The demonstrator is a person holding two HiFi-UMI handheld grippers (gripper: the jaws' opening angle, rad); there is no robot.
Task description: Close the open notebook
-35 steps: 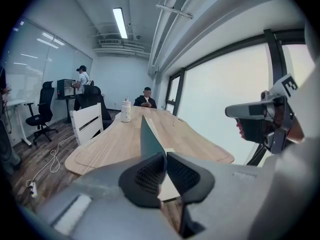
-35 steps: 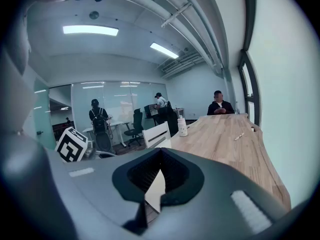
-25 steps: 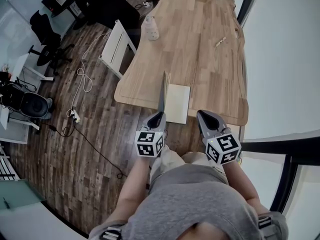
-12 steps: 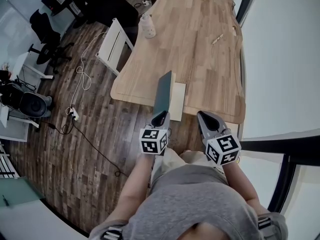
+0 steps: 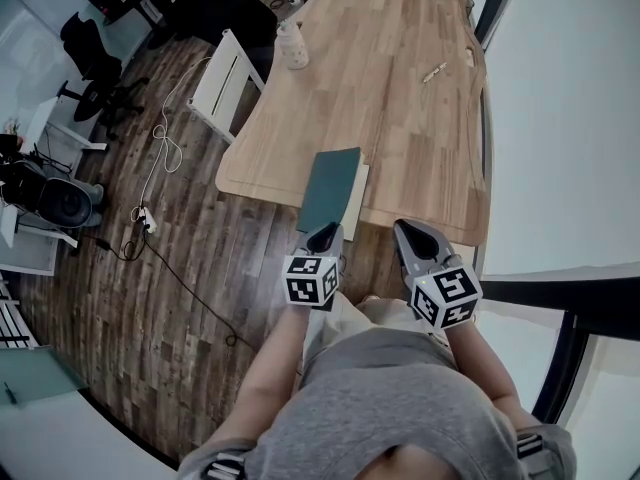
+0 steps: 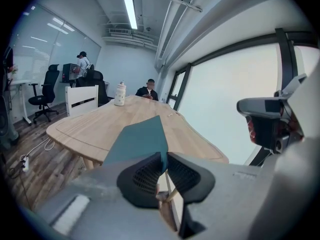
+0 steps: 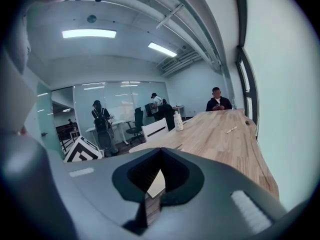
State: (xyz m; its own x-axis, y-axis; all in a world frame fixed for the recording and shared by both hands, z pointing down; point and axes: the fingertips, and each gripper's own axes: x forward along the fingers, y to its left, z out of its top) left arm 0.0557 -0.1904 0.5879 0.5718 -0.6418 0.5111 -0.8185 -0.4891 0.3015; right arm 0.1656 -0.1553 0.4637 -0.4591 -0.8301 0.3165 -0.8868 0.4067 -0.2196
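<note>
the left gripper point(image 5: 322, 236) has its jaws clenched on the near edge of the notebook's point(image 5: 345, 190) dark green cover point(image 5: 330, 183). the thin board is pinched between the two black pads. the cover is lifted off the pages and slants over them. a strip of pale pages point(image 5: 359, 190) lies flat and shows along the cover's right side.

just to the right, the right gripper point(image 5: 405, 230) hangs by the front edge of the wooden surface point(image 5: 400, 118). its jaws are pressed together at the tips with nothing between them. it is beside the notebook and does not touch it.

the notebook sits at the front edge of the surface, towards its left corner.

further along, bare wood stretches away from the notebook. a pen point(image 5: 434, 72) lies well apart from it, towards the far right side. a pale bottle point(image 5: 291, 46) stands upright near the far left edge. neither one is close to the cover or either gripper.

off the surface's left side stands a white chair point(image 5: 222, 83). a light cable point(image 5: 160, 148) trails across the plank floor point(image 5: 180, 268) beside it, and a black office chair point(image 5: 88, 68) stands beyond that. at the far end of the surface a person point(image 6: 148, 90) sits, and another person point(image 6: 82, 66) stands by a desk at the back of the room.
</note>
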